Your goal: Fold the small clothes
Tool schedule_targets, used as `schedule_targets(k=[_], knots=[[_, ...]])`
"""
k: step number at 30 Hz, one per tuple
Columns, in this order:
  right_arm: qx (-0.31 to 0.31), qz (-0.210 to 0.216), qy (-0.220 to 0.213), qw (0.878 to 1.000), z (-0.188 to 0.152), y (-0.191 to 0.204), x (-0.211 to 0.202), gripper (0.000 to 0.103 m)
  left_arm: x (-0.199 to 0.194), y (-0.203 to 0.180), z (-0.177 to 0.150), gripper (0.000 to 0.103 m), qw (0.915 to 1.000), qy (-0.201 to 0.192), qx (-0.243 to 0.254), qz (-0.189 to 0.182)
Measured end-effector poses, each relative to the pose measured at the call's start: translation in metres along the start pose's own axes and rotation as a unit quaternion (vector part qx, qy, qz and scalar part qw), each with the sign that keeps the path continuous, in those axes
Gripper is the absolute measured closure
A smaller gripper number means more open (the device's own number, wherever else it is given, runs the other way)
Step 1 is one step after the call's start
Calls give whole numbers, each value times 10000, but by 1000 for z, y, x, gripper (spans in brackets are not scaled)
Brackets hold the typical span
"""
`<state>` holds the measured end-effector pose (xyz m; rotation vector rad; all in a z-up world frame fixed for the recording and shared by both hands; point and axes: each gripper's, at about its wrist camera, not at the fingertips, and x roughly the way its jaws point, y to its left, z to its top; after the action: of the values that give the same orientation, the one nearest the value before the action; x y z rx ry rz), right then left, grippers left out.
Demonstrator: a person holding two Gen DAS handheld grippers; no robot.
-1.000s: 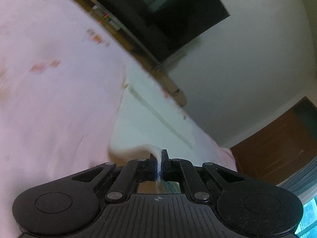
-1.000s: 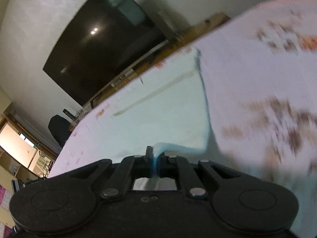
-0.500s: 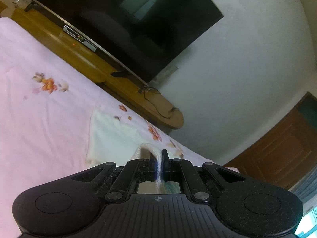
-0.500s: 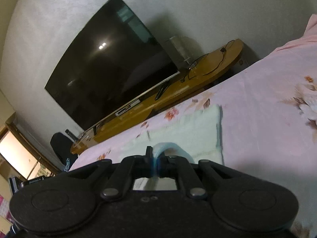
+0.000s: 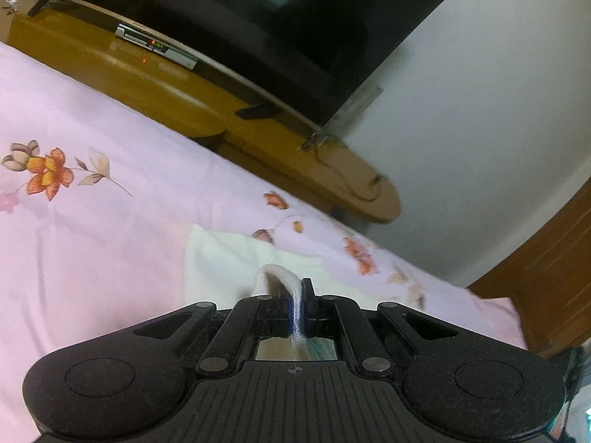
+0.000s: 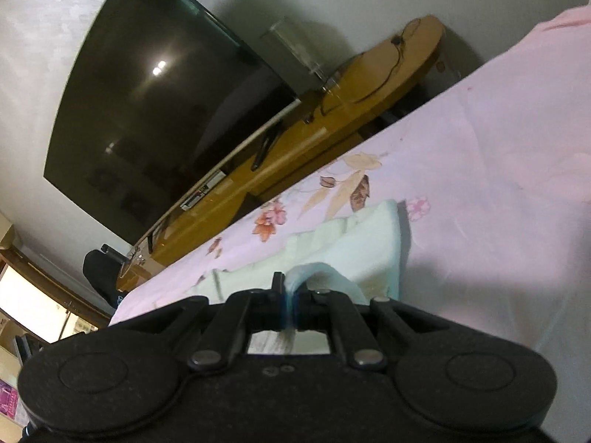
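Both tongs, left and right, pinching cloth edge at lower centre, now carried lower over bed than before, fold nearly laid.

Cloth lies on the bed before my tongs; TV stand behind the bed, television above it.

You have a pale cream cloth lying flat on the pink floral sheet, near edge pinched up
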<state>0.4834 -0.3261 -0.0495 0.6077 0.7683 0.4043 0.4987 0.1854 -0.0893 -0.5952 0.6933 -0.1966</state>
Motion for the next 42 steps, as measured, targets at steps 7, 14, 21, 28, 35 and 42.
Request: schedule_targets(k=[7, 14, 21, 28, 35, 42], knots=[[454, 56, 236, 9987, 11, -32, 40, 97, 39, 7, 2, 100, 9997, 178, 68, 180], [673, 322, 27, 9972, 16, -44, 50, 57, 52, 15, 3, 100, 9997, 188, -136, 59], [551, 414, -457, 9966, 26, -41, 30, 40, 34, 15, 5, 13, 9992, -174, -297, -190], [542, 286, -554, 9966, 30, -51, 15, 43, 20, 10, 20, 13, 9992, -250, 304, 36], [-1345, -642, -270, 9885, 20, -27, 3, 56, -10, -1, 10, 28, 9769, -256, 2064, 490], [-2643, -895, 230, 9600, 5, -1, 34, 58, 24, -33, 7, 27, 9581, 101, 2824, 472]])
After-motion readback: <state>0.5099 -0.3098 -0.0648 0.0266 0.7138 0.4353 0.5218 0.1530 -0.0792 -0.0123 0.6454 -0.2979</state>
